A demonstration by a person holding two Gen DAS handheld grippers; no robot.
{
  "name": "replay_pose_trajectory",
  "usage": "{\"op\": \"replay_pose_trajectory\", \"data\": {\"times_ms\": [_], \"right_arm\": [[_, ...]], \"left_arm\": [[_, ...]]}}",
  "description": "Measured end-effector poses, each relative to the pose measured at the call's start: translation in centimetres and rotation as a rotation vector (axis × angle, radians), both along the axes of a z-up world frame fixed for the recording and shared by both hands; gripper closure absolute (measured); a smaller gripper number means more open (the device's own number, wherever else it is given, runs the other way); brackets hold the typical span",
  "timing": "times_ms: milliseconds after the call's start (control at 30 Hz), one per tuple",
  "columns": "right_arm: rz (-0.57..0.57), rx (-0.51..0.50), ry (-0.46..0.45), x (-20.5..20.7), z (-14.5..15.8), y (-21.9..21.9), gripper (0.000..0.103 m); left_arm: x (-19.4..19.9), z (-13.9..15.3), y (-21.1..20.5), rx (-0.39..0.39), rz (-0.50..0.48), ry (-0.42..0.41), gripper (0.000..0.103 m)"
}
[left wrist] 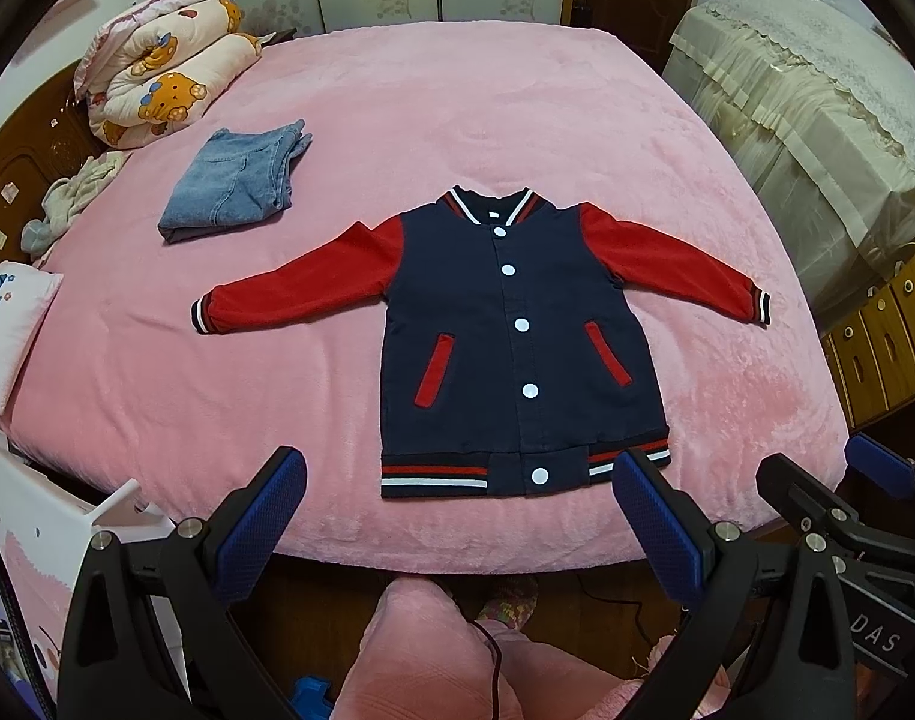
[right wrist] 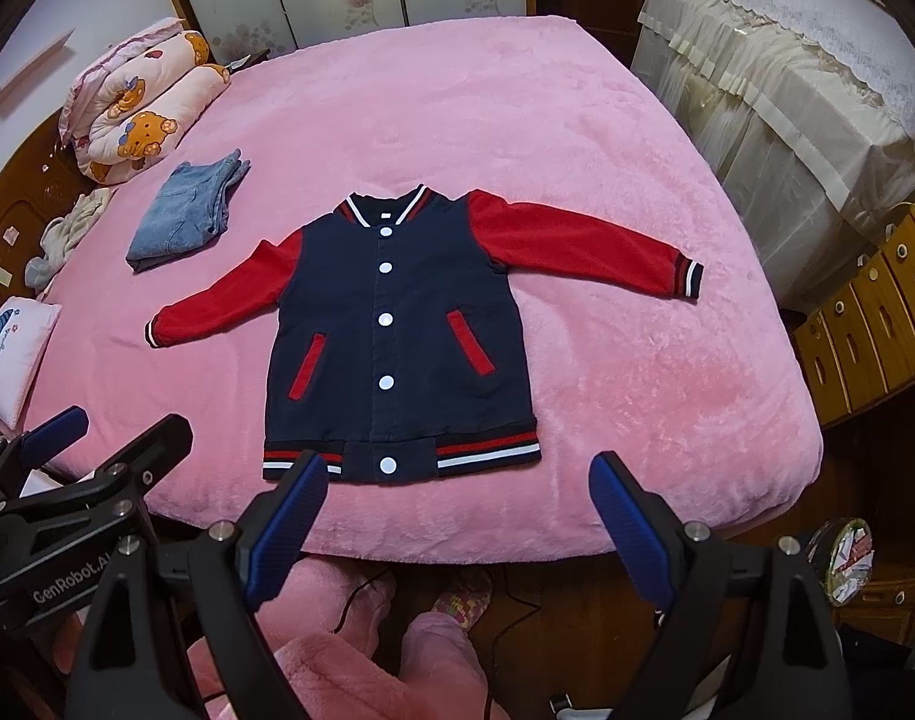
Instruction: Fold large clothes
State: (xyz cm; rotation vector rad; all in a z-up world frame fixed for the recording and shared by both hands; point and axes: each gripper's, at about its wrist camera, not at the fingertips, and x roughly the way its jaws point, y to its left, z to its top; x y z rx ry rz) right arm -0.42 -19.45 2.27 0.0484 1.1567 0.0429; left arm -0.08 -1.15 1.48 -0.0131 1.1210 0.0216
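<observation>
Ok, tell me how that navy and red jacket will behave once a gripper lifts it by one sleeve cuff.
The jacket lies limp and flat on the pink blanket, so it will probably drape and sag rather than hold shape. Its snapped front should likely keep the panels together. The plush blanket may drag against the fabric, so pushing would likely bunch it.

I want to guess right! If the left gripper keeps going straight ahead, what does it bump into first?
Probably the jacket. The left gripper is open and points at its striped bottom edge on the pink bed, though depth is hard to judge.
</observation>
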Motion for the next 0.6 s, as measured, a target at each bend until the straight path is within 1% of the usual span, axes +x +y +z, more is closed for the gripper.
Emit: {"op": "replay_pose_trajectory", "data": {"times_ms": [133, 200, 300, 600], "right_arm": [[0.003, 0.001, -0.011, -0.1, 0.2, 0.1, 0.014], [0.002, 0.007, -0.016, -0.1, 0.3, 0.1, 0.014], [-0.005, 0.018, -0.021, 0.1, 0.4, -0.1, 0.014], [-0.022, 0.053, -0.02, 1.8, 0.3, 0.6, 0.014]], "left_arm": [[0.2, 0.5, 0.0, 0.008, -0.003, -0.006, 0.002], [-0.3, -0.2, -0.2, 0.014, -0.006, -0.013, 0.002], [-0.2, -0.1, -0.1, 0.023, -0.012, -0.017, 0.002], [1.0, -0.2, 1.4, 0.041, -0.012, -0.014, 0.002]]}}
